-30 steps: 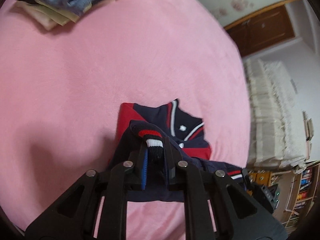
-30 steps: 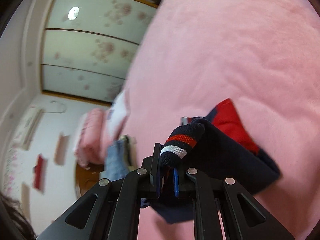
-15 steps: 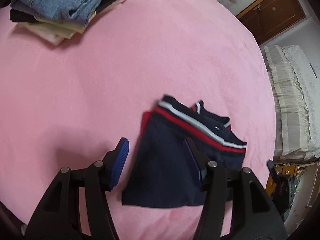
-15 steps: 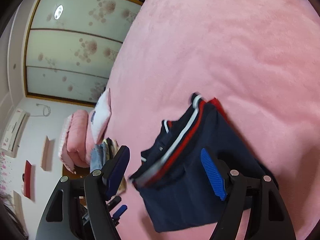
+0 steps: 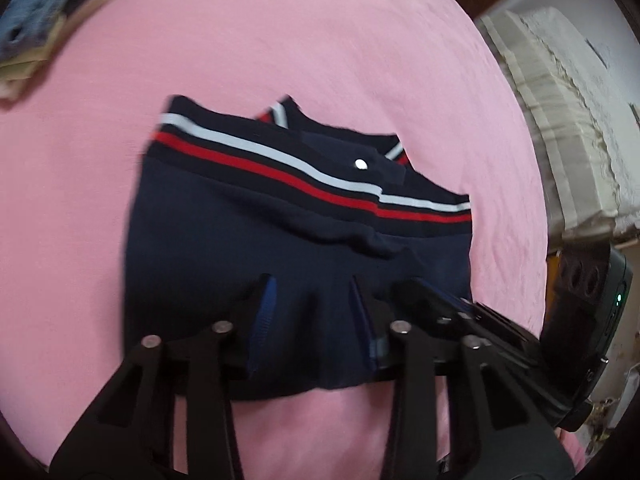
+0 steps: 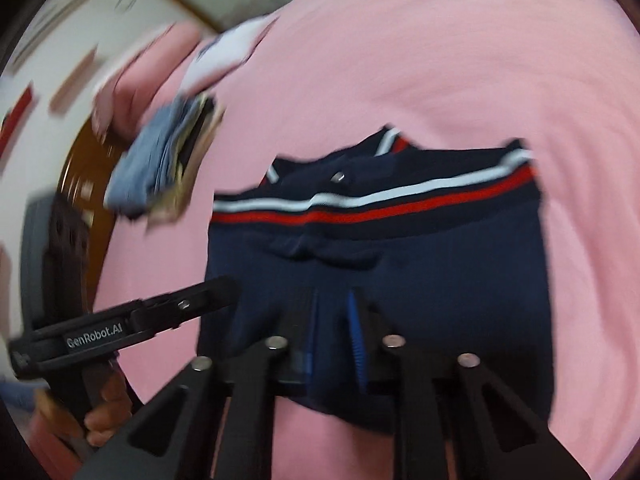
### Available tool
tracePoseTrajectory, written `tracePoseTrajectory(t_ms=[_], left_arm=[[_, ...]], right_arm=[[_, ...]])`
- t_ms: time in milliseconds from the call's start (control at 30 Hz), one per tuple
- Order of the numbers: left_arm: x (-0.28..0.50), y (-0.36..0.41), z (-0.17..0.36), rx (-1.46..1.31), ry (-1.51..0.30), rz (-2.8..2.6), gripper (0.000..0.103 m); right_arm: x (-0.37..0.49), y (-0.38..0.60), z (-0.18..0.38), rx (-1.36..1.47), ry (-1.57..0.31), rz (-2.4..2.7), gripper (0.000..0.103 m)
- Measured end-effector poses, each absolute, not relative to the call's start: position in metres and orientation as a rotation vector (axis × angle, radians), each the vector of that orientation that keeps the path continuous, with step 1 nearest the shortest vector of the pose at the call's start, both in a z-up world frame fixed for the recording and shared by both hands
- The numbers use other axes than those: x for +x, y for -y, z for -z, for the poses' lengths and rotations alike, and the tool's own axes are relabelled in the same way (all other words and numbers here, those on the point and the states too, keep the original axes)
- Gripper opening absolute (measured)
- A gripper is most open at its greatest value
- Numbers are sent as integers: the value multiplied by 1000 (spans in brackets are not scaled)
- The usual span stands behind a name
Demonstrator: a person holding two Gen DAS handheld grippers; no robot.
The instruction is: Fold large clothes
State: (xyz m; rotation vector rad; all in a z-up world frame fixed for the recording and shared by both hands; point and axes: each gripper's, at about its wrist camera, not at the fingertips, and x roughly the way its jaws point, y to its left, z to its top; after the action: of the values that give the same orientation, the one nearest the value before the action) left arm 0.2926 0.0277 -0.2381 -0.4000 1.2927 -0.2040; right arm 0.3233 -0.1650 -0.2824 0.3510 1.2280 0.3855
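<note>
My left hand-held gripper [image 5: 312, 312] has just been closing, and its blue pads now bite into the near edge of the folded navy sweater [image 5: 280, 240], a ridge of cloth bunched between them. My right hand-held gripper [image 6: 334, 324] has also just been closing and sits nearly pressed together on a fold of the same near edge, just beside the left one. The sweater lies flat on the pink bed [image 5: 320, 60], folded to a rectangle, with its red and white striped hem [image 5: 304, 168] across the far side and the collar peeking out behind it. Farther off, at the bed's far corner, is a stack of folded clothes [image 5: 36, 40]. My worry is that both pinches sit close together near the middle of the edge, so I judge the outer corners may sag and the fold slide open when lifted; a bite catching only the top layer would peel it apart.
</note>
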Motion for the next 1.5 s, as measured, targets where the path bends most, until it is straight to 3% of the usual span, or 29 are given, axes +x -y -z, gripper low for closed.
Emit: tracePoseTrajectory(t_ms=[300, 400, 467, 533, 733, 867, 967, 1133, 1267, 1400, 1500], left_arm=[[334, -8, 272, -348, -1256, 120, 31], [340, -13, 280, -371, -1268, 97, 26], [339, -17, 281, -388, -1256, 89, 22], [333, -26, 279, -379, -1233, 51, 14], [314, -65, 267, -270, -1155, -206, 14], [308, -79, 262, -300, -1200, -211, 14], [298, -61, 254, -281, -1217, -104, 14], [273, -17, 262, -259, -1278, 33, 14], [253, -9, 273, -196, -1269, 2, 14], [245, -23, 270, -232, -1260, -41, 1], [240, -40, 271, -335, -1260, -71, 1]], right_arm=[[370, 147, 336, 281, -1264, -458, 10], [380, 143, 345, 235, -1246, -463, 0], [381, 153, 346, 241, -1222, -447, 0], [379, 175, 342, 247, -1192, -346, 0], [367, 238, 341, 363, -1164, -186, 0], [354, 242, 316, 253, -1074, -57, 0], [341, 242, 298, 382, -1027, -152, 0], [332, 196, 322, 547, -1212, -447, 0], [319, 174, 348, 419, -1344, -420, 0], [307, 203, 350, 430, -1303, -302, 0], [294, 240, 341, 478, -1260, -256, 0]])
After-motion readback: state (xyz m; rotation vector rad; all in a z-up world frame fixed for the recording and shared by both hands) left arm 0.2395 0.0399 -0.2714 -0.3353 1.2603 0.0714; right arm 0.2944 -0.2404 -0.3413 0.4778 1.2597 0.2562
